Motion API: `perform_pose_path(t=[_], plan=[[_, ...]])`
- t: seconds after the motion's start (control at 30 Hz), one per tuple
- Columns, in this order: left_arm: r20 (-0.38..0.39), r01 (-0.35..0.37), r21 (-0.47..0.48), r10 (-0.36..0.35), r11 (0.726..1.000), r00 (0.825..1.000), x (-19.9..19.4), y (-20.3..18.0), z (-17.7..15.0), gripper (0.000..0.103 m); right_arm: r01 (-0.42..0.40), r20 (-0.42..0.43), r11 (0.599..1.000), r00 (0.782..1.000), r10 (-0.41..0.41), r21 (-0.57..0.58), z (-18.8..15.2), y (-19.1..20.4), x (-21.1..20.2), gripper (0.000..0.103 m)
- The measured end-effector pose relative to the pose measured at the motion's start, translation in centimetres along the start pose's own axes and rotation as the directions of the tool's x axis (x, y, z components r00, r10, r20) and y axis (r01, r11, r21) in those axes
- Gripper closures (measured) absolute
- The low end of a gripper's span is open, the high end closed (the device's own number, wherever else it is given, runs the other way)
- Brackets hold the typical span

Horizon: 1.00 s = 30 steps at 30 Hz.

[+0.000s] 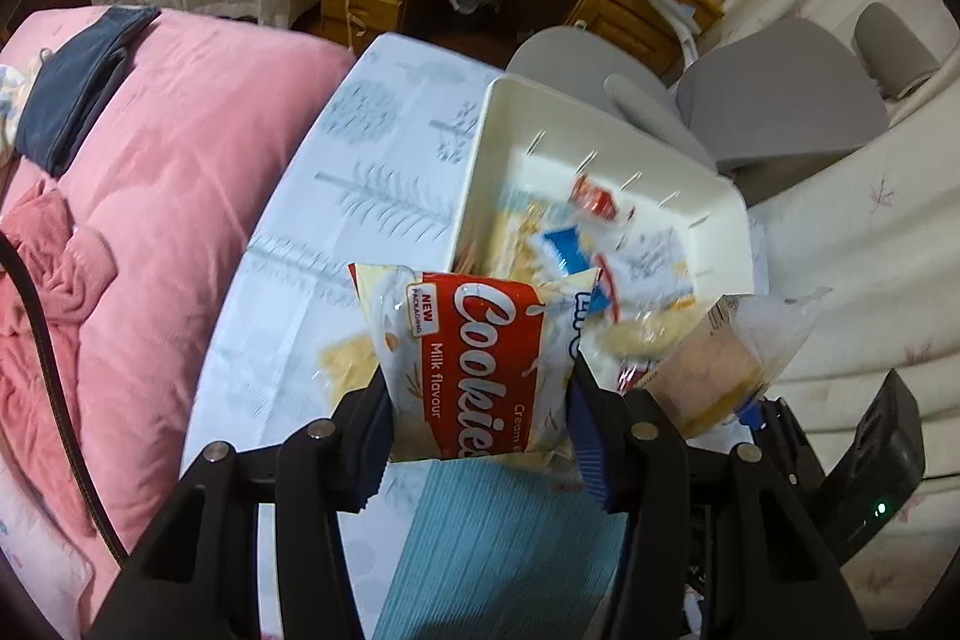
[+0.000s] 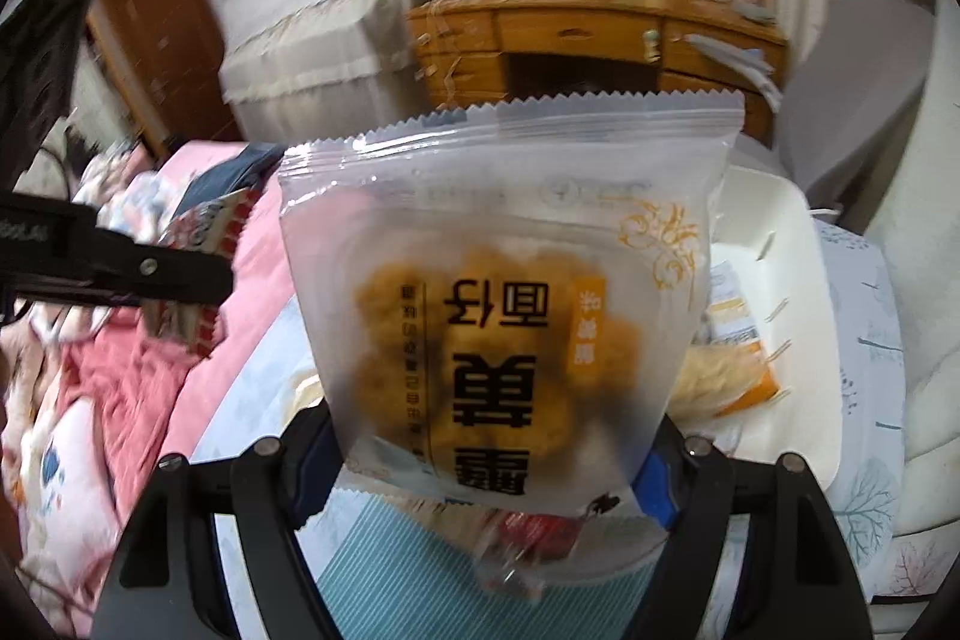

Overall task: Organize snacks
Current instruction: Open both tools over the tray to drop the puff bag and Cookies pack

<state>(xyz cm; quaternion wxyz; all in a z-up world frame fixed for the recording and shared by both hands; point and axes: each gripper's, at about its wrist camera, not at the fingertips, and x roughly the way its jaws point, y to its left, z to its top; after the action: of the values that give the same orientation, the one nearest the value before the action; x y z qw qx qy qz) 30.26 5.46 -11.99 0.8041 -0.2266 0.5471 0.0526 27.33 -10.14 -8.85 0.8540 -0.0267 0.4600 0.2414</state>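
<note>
Red-and-white cookie packet (image 1: 474, 370) upright in left tongs (image 1: 477, 436), lettering sideways

The frosted bread packet (image 2: 510, 292) fills the right wrist view, hiding most of the white bin (image 2: 774, 244) and the worktop (image 2: 864, 316) behind it. In the left wrist view the wrappers inside the white bin (image 1: 606, 124) smear into blur, perhaps biscuit packs, and the cookie packet (image 1: 474, 358) covers the bin's near corner.

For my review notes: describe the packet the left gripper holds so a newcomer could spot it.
Near the white plastic bin on the tree-print tablecloth, the left gripper clamps a red-and-white cookie packet. Unlike the frosted bread bag beside it, it reads "Milk flavour".
</note>
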Motion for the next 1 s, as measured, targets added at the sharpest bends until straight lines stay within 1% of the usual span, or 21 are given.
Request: perform_pose_path(t=[0.1,0.27,0.33,0.43,0.5,0.53,0.57,0.63,0.7,0.87,1.0], plan=[[0.007,0.021,0.0,-0.021,1.0,1.0,1.4,-0.9,0.5,0.053,0.022,0.015,0.998,1.0,-0.023,0.056,0.5,-1.7,0.9,0.023],[-0.022,0.046,0.046,-0.045,0.998,0.999,4.1,-3.2,0.9,0.053,0.062,-0.01,0.985,0.998,-0.062,0.162,0.4,-5.3,2.3,0.022],[-0.035,0.057,0.071,-0.055,0.996,0.998,5.2,-4.4,1.0,0.053,0.06,-0.017,0.976,0.998,-0.058,0.21,0.0,-6.6,2.5,0.021],[-0.059,0.05,0.096,-0.045,0.994,0.997,6.9,-5.9,1.2,0.052,0.056,-0.046,0.96,0.998,-0.045,0.276,-0.8,-8.1,3.0,0.02],[-0.08,0.034,0.111,-0.026,0.993,0.996,7.7,-6.8,1.3,0.045,0.079,-0.075,0.951,0.995,-0.059,0.298,-1.2,-8.9,3.4,0.02],[-0.089,0.029,0.125,-0.018,0.992,0.996,7.8,-7.2,1.3,0.036,0.082,-0.079,0.949,0.995,-0.061,0.306,-1.3,-9.3,3.5,0.02],[-0.087,0.023,0.138,-0.011,0.99,0.996,7.8,-7.5,1.3,0.028,0.082,-0.076,0.945,0.995,-0.061,0.315,-1.4,-9.6,3.4,0.018],[-0.071,0.011,0.161,0.0,0.987,0.997,7.4,-8.0,1.2,0.022,0.096,-0.06,0.942,0.995,-0.081,0.322,-1.6,-9.8,2.8,0.014],[-0.065,0.018,0.163,-0.008,0.986,0.998,6.9,-8.0,1.1,0.021,0.095,-0.053,0.944,0.995,-0.082,0.317,-1.6,-9.9,2.5,0.012],[-0.046,0.016,0.152,-0.009,0.988,0.999,5.3,-7.4,0.9,0.021,0.101,-0.057,0.938,0.995,-0.087,0.33,-1.7,-9.8,1.9,0.011],[-0.038,0.019,0.136,-0.014,0.991,0.999,3.6,-6.2,-0.2,0.021,0.087,-0.041,0.937,0.996,-0.078,0.337,-1.6,-9.1,0.5,0.012]])
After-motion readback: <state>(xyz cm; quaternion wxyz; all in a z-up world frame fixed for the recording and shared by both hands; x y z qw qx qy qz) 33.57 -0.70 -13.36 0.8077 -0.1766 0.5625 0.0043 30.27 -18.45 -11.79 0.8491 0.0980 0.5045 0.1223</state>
